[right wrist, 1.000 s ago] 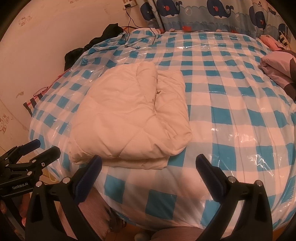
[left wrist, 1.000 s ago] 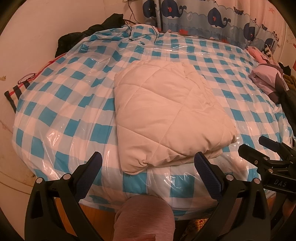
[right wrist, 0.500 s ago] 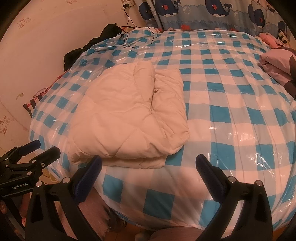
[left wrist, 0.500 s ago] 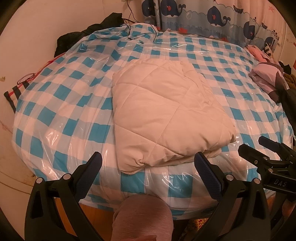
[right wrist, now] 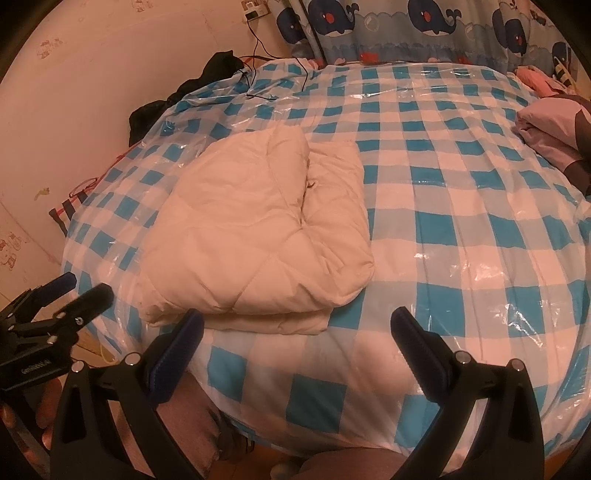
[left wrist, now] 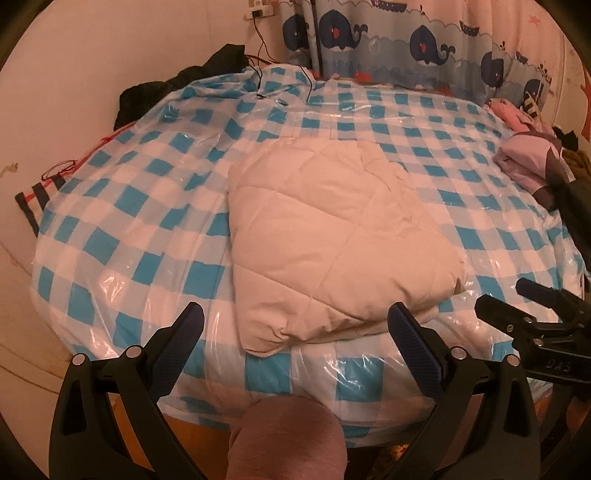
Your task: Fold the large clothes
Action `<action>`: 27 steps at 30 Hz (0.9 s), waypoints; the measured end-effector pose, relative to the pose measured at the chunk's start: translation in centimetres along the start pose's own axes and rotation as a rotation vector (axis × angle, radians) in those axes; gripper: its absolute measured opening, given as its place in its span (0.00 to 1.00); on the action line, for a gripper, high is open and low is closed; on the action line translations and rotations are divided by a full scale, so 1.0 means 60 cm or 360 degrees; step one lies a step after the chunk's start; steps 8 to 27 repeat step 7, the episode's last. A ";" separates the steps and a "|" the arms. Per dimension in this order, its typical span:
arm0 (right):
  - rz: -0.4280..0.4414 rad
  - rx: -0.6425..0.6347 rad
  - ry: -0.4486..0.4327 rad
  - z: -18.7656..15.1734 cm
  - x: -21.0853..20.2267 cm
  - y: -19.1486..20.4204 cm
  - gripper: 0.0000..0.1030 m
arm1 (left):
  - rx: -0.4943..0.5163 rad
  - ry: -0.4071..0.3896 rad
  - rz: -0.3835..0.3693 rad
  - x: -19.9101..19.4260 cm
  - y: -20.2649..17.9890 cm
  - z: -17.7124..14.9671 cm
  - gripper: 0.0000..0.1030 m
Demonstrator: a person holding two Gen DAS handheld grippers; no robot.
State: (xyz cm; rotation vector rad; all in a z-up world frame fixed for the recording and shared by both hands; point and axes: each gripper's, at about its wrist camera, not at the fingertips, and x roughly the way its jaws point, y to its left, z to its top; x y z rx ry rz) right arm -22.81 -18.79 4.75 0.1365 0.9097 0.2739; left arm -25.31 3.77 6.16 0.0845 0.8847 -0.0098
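Note:
A cream quilted padded garment [left wrist: 332,236] lies folded into a thick rectangle on the bed, also in the right wrist view [right wrist: 258,236]. My left gripper [left wrist: 295,325] hovers open just short of the fold's near edge, nothing between its fingers. My right gripper [right wrist: 295,328] is open too, held over the bed's near edge to the right of the garment's near corner. Each gripper shows at the edge of the other's view: the right gripper [left wrist: 517,306] and the left gripper [right wrist: 70,291].
The bed [left wrist: 122,206] has a blue and white checked cover under clear plastic. A pile of pink and dark clothes [left wrist: 532,162] lies at the right edge. Black clothing [left wrist: 184,81] and cables sit at the far left corner by the wall. A whale-print curtain [right wrist: 424,26] hangs behind.
Both views have pulled back and tilted up slightly, so the folded garment sits a little farther from the fingers. The garment itself has not moved. Both grippers stay open.

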 end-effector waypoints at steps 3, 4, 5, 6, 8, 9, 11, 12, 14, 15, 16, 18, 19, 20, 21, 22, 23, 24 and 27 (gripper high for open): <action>-0.0003 -0.0005 -0.0015 -0.014 -0.006 0.045 0.95 | -0.0006 0.0035 -0.0005 -0.010 0.009 -0.013 0.93; -0.0004 -0.0004 -0.0020 -0.020 -0.007 0.061 0.95 | -0.0006 0.0038 -0.0002 -0.016 0.008 -0.012 0.93; -0.0008 -0.0001 -0.0026 -0.029 -0.009 0.086 0.95 | -0.0005 0.0038 -0.0001 -0.022 0.011 -0.011 0.93; -0.0010 0.0002 -0.0031 -0.036 -0.011 0.104 0.95 | -0.0004 0.0036 0.0003 -0.026 0.005 -0.007 0.93; -0.0012 0.0006 -0.0035 -0.043 -0.013 0.122 0.95 | -0.0003 0.0034 0.0007 -0.028 0.002 -0.002 0.93; -0.0012 0.0006 -0.0035 -0.043 -0.013 0.122 0.95 | -0.0003 0.0034 0.0007 -0.028 0.002 -0.002 0.93; -0.0012 0.0006 -0.0035 -0.043 -0.013 0.122 0.95 | -0.0003 0.0034 0.0007 -0.028 0.002 -0.002 0.93; -0.0012 0.0006 -0.0035 -0.043 -0.013 0.122 0.95 | -0.0003 0.0034 0.0007 -0.028 0.002 -0.002 0.93; -0.0012 0.0006 -0.0035 -0.043 -0.013 0.122 0.95 | -0.0003 0.0034 0.0007 -0.028 0.002 -0.002 0.93; -0.0012 0.0006 -0.0035 -0.043 -0.013 0.122 0.95 | -0.0003 0.0034 0.0007 -0.028 0.002 -0.002 0.93; -0.0012 0.0006 -0.0035 -0.043 -0.013 0.122 0.95 | -0.0003 0.0034 0.0007 -0.028 0.002 -0.002 0.93; -0.0012 0.0006 -0.0035 -0.043 -0.013 0.122 0.95 | -0.0003 0.0034 0.0007 -0.028 0.002 -0.002 0.93; -0.0012 0.0006 -0.0035 -0.043 -0.013 0.122 0.95 | -0.0003 0.0034 0.0007 -0.028 0.002 -0.002 0.93; -0.0012 0.0006 -0.0035 -0.043 -0.013 0.122 0.95 | -0.0003 0.0034 0.0007 -0.028 0.002 -0.002 0.93; -0.0012 0.0006 -0.0035 -0.043 -0.013 0.122 0.95 | -0.0003 0.0034 0.0007 -0.028 0.002 -0.002 0.93; -0.0012 0.0006 -0.0035 -0.043 -0.013 0.122 0.95 | -0.0003 0.0034 0.0007 -0.028 0.002 -0.002 0.93; -0.0012 0.0006 -0.0035 -0.043 -0.013 0.122 0.95 | -0.0003 0.0034 0.0007 -0.028 0.002 -0.002 0.93; -0.0012 0.0006 -0.0035 -0.043 -0.013 0.122 0.95 | -0.0003 0.0034 0.0007 -0.028 0.002 -0.002 0.93; -0.0012 0.0006 -0.0035 -0.043 -0.013 0.122 0.95 | -0.0003 0.0034 0.0007 -0.028 0.002 -0.002 0.93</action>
